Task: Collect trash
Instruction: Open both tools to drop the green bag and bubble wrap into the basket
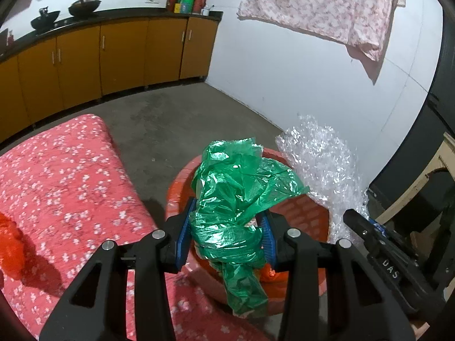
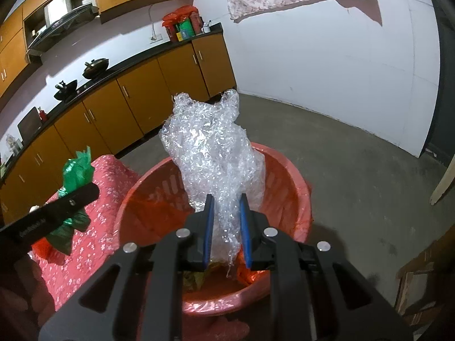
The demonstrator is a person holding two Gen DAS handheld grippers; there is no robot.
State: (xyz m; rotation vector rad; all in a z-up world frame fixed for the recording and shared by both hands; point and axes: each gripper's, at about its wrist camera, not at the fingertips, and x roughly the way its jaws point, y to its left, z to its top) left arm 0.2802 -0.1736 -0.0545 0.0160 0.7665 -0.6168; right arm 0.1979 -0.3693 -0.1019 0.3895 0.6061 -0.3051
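Kitchen with orange cabinets (image 2: 133, 105) behind, flowery red cloth (image 1: 62, 176) beside a red bin (image 2: 284, 176). Left gripper (image 1: 229, 221) is clamped on a crumpled green bag (image 1: 236, 187), right gripper (image 2: 226, 213) pinches clear bubble wrap (image 2: 216, 153), both held over the bin.

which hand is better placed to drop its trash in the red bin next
Right, probably. Its gripper holds the clear crinkled plastic wrap directly over the red plastic bin, while the left gripper's crumpled green plastic bag hangs nearer the rim.

left wrist: close, downward over red bin (image 1: 301, 213) | right wrist: same | shared: bin, cabinets (image 1: 122, 54)
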